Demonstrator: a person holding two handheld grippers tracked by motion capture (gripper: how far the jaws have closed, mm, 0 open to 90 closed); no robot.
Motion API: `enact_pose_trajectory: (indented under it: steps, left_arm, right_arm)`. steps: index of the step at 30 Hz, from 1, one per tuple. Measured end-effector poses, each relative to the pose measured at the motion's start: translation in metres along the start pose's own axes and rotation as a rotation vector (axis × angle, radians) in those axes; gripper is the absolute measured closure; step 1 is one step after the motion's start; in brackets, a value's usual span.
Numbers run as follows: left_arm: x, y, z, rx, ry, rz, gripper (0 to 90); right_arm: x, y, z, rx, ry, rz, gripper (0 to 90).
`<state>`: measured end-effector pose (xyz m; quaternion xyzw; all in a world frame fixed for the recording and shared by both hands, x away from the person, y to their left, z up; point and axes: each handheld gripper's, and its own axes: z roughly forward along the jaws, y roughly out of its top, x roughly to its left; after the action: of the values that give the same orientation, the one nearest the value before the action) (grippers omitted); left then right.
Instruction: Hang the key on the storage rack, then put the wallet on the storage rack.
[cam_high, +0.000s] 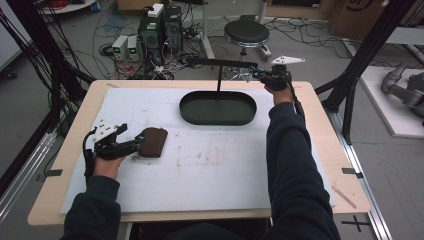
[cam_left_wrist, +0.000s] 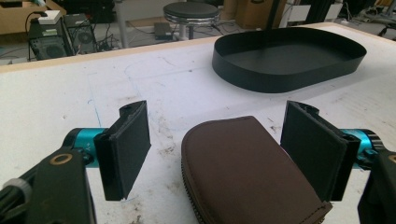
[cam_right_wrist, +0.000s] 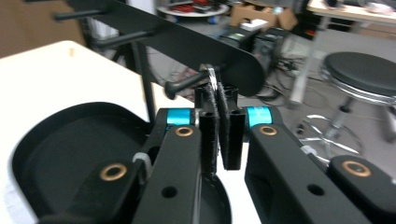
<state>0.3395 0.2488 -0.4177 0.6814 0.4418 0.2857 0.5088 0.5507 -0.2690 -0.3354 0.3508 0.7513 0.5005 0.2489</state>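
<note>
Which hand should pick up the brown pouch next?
Left. The left tongs stand open with a pad on each side of the pouch on the table, not pressing it. The right tongs are far off at the stand's peg, shut on a ring.
</note>
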Motion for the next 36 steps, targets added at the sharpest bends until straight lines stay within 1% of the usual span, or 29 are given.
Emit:
enact_pose_trajectory:
  steps: [1,2,3,5,7,8,9,10,11,13,14,15,16,17,18,19,20,21,22,23,25,27,29,30,31,32,33,35,36]
  left_arm:
    - [0.000,0.000,0.000,0.000,0.000,0.000,23.8]
    - [0.000,0.000,0.000,0.000,0.000,0.002,23.8]
    - [0.000,0.000,0.000,0.000,0.000,0.002,23.9]
    - [0.000,0.000,0.000,-0.003,-0.003,0.000,23.9]
    - [0.000,0.000,0.000,-0.003,-0.002,0.000,23.9]
    - [0.000,0.000,0.000,-0.005,-0.004,0.001,23.9]
    - [0.000,0.000,0.000,-0.005,-0.004,0.001,23.9]
    - [0.000,0.000,0.000,-0.008,-0.004,0.001,23.9]
    - [0.000,0.000,-0.001,-0.014,-0.011,-0.006,23.9]
    - [0.001,0.001,-0.002,-0.036,-0.024,-0.022,23.9]
    - [0.001,0.002,-0.002,-0.044,-0.020,-0.023,23.6]
    - [0.000,0.003,-0.003,-0.054,-0.014,-0.025,22.3]
    - [0.000,0.003,-0.003,-0.054,-0.014,-0.025,21.0]
    - [0.001,0.006,-0.004,-0.081,-0.014,-0.028,20.4]
    - [0.001,0.006,-0.004,-0.081,-0.014,-0.028,19.5]
    - [0.000,0.007,-0.004,-0.097,-0.017,-0.037,19.5]
    - [0.000,0.008,-0.004,-0.104,-0.025,-0.044,17.3]
    - [0.000,0.008,-0.003,-0.098,-0.031,-0.046,17.3]
    - [0.000,0.008,-0.003,-0.098,-0.031,-0.046,17.3]
    - [-0.001,0.008,-0.003,-0.095,-0.037,-0.047,17.3]
    - [-0.003,0.008,-0.003,-0.089,-0.054,-0.042,17.3]
    - [-0.004,0.009,-0.004,-0.089,-0.063,-0.038,17.3]
    - [-0.005,0.010,-0.004,-0.086,-0.067,-0.040,17.3]
    - [-0.005,0.010,-0.004,-0.086,-0.067,-0.040,17.4]
    - [-0.005,0.010,-0.003,-0.086,-0.069,-0.040,17.3]
    - [-0.006,0.010,-0.002,-0.078,-0.070,-0.037,17.3]
    - [-0.006,0.010,-0.002,-0.078,-0.070,-0.037,17.3]
    - [-0.008,0.009,0.000,-0.067,-0.076,-0.035,17.3]
    - [-0.008,0.009,0.001,-0.060,-0.080,-0.031,17.4]
  right_arm:
    - [0.000,0.000,0.000,0.010,-0.021,0.006,81.7]
    - [0.000,-0.001,0.000,0.018,-0.027,0.017,76.4]
    - [0.000,-0.001,-0.001,0.033,-0.036,0.024,73.3]
    - [0.000,-0.002,-0.006,0.070,-0.050,0.005,67.5]
    - [0.001,-0.002,-0.016,0.094,-0.055,-0.018,60.5]
    - [0.002,-0.001,-0.021,0.091,-0.049,-0.024,59.3]
    - [0.002,-0.001,-0.021,0.091,-0.049,-0.024,59.3]
    - [0.007,-0.002,-0.040,0.056,-0.069,-0.080,53.5]
    - [0.009,-0.002,-0.047,0.052,-0.068,-0.086,50.5]
    - [0.011,-0.001,-0.063,0.088,-0.036,-0.078,43.0]
    - [0.013,-0.001,-0.072,0.100,-0.030,-0.090,39.1]
    - [0.016,-0.001,-0.081,0.096,-0.026,-0.090,35.9]
    - [0.019,-0.003,-0.090,0.073,-0.025,-0.097,32.2]
    - [0.023,-0.006,-0.100,0.056,-0.023,-0.097,28.6]
    - [0.023,-0.006,-0.100,0.056,-0.023,-0.097,28.6]
    - [0.027,-0.010,-0.108,0.051,-0.022,-0.092,25.6]
    - [0.037,-0.020,-0.124,0.064,-0.033,-0.095,21.8]
    - [0.040,-0.024,-0.128,0.080,-0.027,-0.095,21.4]
    - [0.045,-0.030,-0.132,0.102,-0.033,-0.097,21.3]
    - [0.050,-0.037,-0.137,0.097,-0.029,-0.105,21.4]
    - [0.061,-0.051,-0.143,0.122,-0.034,-0.112,21.3]
    - [0.068,-0.061,-0.146,0.129,-0.043,-0.125,21.3]
    - [0.074,-0.073,-0.147,0.133,-0.046,-0.119,21.4]
    - [0.074,-0.073,-0.147,0.133,-0.046,-0.119,21.4]
    - [0.075,-0.085,-0.146,0.138,-0.044,-0.095,21.3]
    - [0.076,-0.090,-0.146,0.137,-0.036,-0.074,21.4]
    - [0.076,-0.094,-0.146,0.133,-0.040,-0.059,21.4]
    - [0.076,-0.098,-0.145,0.131,-0.037,-0.053,21.4]
    - [0.075,-0.100,-0.145,0.147,-0.029,-0.045,21.4]
